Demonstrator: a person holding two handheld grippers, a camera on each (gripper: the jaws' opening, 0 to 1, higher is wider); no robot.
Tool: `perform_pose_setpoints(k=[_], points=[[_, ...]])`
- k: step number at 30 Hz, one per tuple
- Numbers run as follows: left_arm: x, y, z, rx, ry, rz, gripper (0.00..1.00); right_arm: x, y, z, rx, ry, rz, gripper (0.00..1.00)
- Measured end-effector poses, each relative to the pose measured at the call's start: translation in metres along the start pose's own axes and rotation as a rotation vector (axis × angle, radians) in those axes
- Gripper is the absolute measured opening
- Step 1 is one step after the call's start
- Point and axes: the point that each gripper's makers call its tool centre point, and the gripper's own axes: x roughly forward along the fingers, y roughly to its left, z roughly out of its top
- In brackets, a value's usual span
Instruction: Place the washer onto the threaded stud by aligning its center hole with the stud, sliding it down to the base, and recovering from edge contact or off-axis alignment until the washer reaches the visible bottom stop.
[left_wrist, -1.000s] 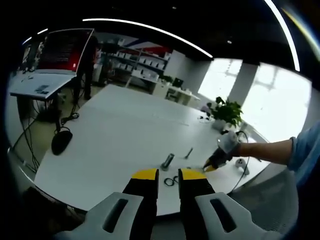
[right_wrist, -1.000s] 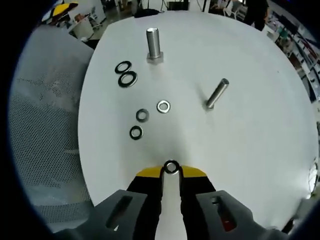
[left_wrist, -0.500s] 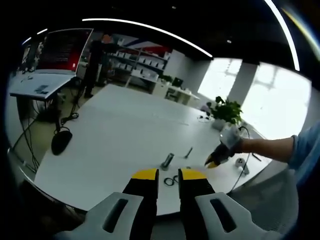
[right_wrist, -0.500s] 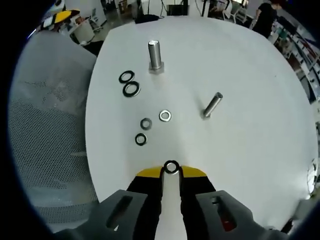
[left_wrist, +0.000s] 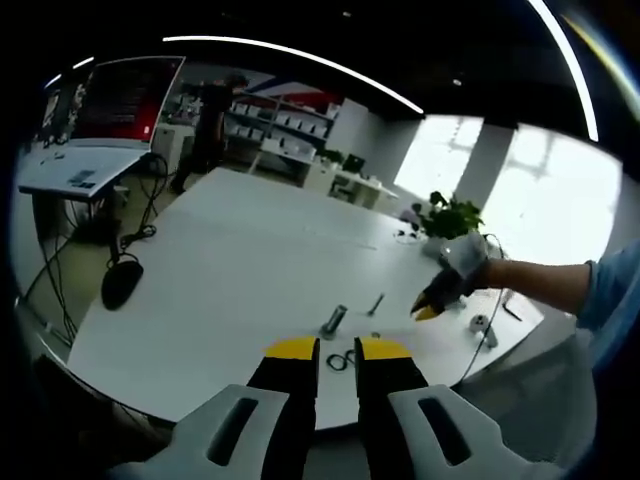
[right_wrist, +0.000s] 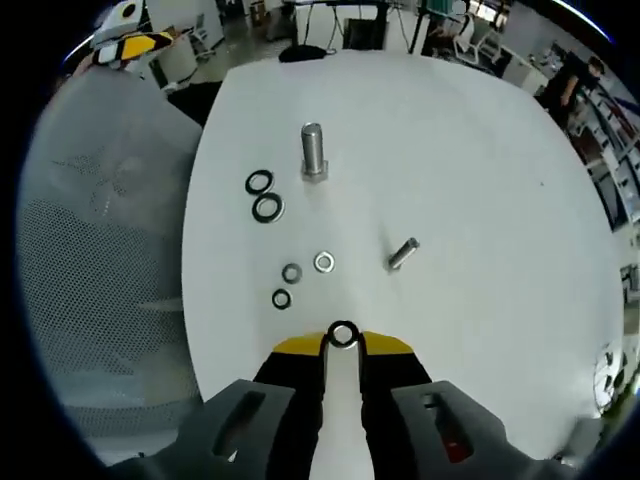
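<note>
Right gripper (right_wrist: 343, 345) pinches a small washer (right_wrist: 343, 334) between its yellow tips, high above the table (right_wrist: 480, 160). In the left gripper view this same gripper (left_wrist: 428, 309) shows in a gloved hand (left_wrist: 462, 272), up in the air to the right of the big stud. Left gripper (left_wrist: 337, 350) hangs near the table edge; its jaws stand close together with a narrow gap and hold nothing.

From largest to smallest, all places are given from the big stud (right_wrist: 313, 152). The white table carries everything, and the big stud stands upright on its hex head in the middle part. A grey mesh chair (right_wrist: 90, 270) is off the table, to the left of the big stud in the right gripper view. A potted plant (left_wrist: 452, 222) stands at the far table edge, well beyond the big stud (left_wrist: 335, 321) in the left gripper view. A thin stud (right_wrist: 402, 254) stands to the lower right of the big stud, well apart, and appears tilted in the right gripper view. Two large dark washers (right_wrist: 263, 195) lie just left of the big stud, touching each other. Three small washers (right_wrist: 298, 276) lie below the big stud, between it and the gripper tips, near to each other but apart.
</note>
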Motion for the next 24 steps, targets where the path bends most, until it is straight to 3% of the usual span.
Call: perform_pose_setpoints(k=[17, 24], points=[[-0.001, 0.001, 0.001, -0.004, -0.006, 0.005, 0.12, -0.012, -0.02, 0.035, -0.076, 0.01, -0.013, 0.13], [-0.001, 0.001, 0.001, -0.006, -0.01, 0.005, 0.12, -0.009, -0.026, 0.042, -0.12, 0.037, -0.011, 0.13]])
